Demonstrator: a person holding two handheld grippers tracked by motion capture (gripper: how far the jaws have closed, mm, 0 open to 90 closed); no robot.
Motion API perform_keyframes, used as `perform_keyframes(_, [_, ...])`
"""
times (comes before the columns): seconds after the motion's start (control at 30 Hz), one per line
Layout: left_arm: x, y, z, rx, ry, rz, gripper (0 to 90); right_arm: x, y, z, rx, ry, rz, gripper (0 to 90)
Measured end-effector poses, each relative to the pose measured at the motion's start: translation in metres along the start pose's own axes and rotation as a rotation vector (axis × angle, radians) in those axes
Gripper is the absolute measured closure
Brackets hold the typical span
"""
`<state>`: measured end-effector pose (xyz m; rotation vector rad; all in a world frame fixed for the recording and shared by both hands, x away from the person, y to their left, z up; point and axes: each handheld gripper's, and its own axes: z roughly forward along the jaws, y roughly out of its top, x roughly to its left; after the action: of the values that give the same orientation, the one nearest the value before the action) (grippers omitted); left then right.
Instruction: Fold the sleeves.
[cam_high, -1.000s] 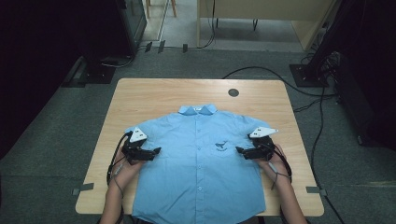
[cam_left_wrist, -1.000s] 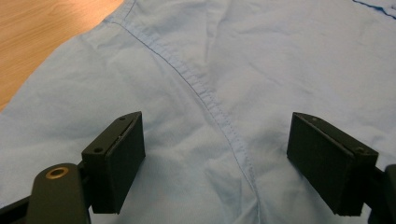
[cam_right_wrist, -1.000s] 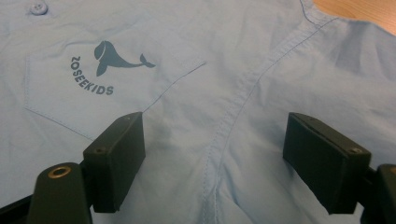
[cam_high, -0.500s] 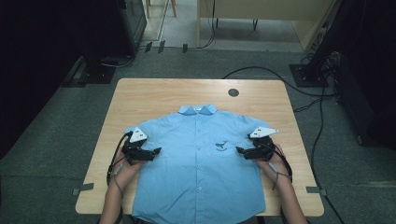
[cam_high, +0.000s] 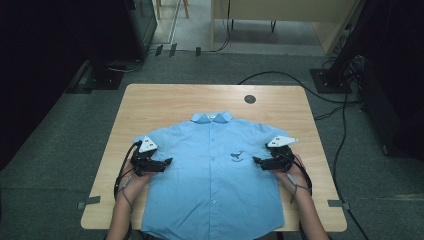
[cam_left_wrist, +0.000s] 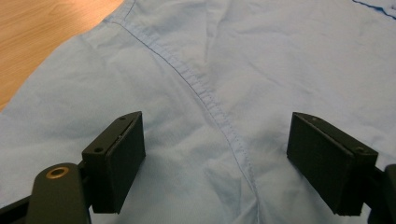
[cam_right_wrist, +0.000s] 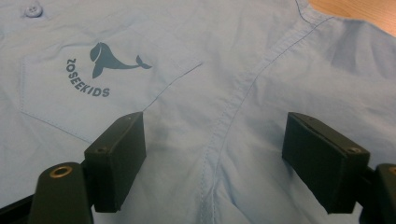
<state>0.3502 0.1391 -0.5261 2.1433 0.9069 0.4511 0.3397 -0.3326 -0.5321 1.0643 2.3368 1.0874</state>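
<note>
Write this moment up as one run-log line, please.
shirt: flat on table, buttoned | left claw: open over sleeve seam | right claw: open beside pocket

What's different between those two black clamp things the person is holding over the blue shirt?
The left gripper sits over the plain side of the shirt, its jaws either side of a sleeve seam. The right gripper sits on the side with the chest pocket and printed logo. Both point inward toward the buttons, jaws wide open, gripping nothing.

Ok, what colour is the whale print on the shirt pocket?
Dark grey-blue whale print on the light blue shirt; right gripper view.
</note>
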Motion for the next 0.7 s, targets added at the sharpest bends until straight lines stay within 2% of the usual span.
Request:
perform_keyframes(0.27, [-0.0003,0.0004,0.0006,-0.001,0.004,-0.006,19.3,0.0000,0.0000,0.0001,0.000,0.000,0.001,20.6])
perform_keyframes(0.43, [-0.0001,0.0005,0.0005,0.000,0.004,-0.004,19.3,-0.0004,0.0001,-0.0003,-0.007,-0.010,0.014,24.9])
perform_keyframes(0.7, [-0.0001,0.0008,0.0011,-0.002,0.004,-0.005,19.2,0.0008,0.0011,0.0001,-0.002,-0.028,0.029,24.8])
